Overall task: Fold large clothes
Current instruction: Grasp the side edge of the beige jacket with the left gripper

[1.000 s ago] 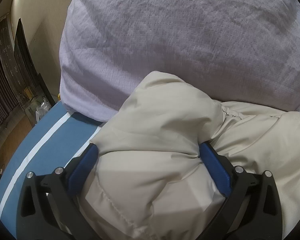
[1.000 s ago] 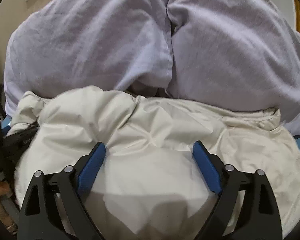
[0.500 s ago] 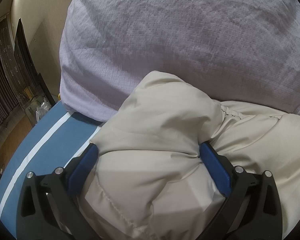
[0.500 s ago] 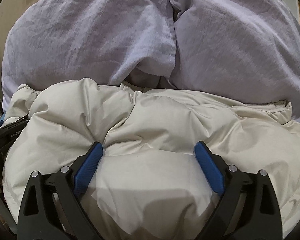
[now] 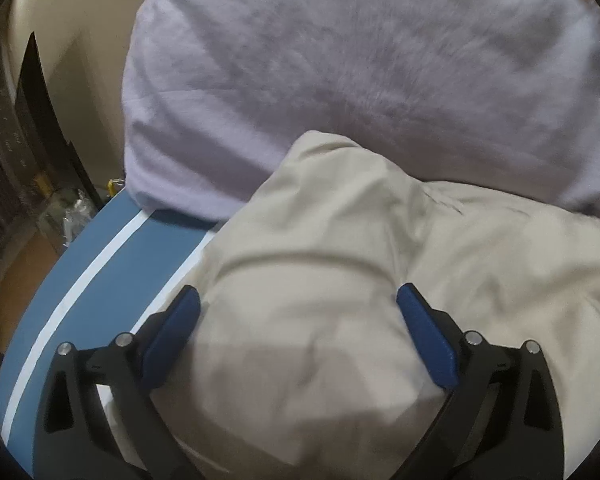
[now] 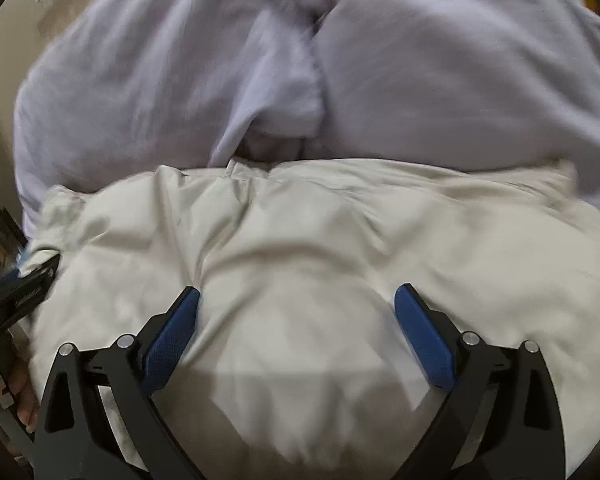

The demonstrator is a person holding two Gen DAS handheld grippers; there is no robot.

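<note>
Blue bedding (image 5: 112, 276) with white stripes covers the bed on the left of the left wrist view, and beyond its edge a cream wall and dark furniture show, too blurred to name further. Two lilac pillows fill the far side of the bed: the left pillow (image 6: 148, 92) and the right pillow (image 6: 460, 72) press together along a seam near the middle of the right wrist view. Only the left one (image 5: 360, 68) fills the other view.

Against the near edge of the pillows lies the jacket (image 6: 320, 248), a puffy cream garment bunched into a thick mound on the bed. Its far edge touches both pillows. In the left wrist view a rounded lobe of the jacket (image 5: 332, 216) rises against the pillow, with the blue bedding bare just to its left.

The left claw (image 5: 298, 300) has its blue pads set wide, with a thick fold of jacket bulging between them and pressing on both; whether it truly grips or merely straddles the fabric I cannot tell. The right claw (image 6: 296, 298) stands the same way, wide, pads sunk into the jacket on either side of a broad swell of cloth. At the left edge of the right wrist view the black body of the other tool rests against the jacket, with fingers (image 6: 22, 392) beside it.
</note>
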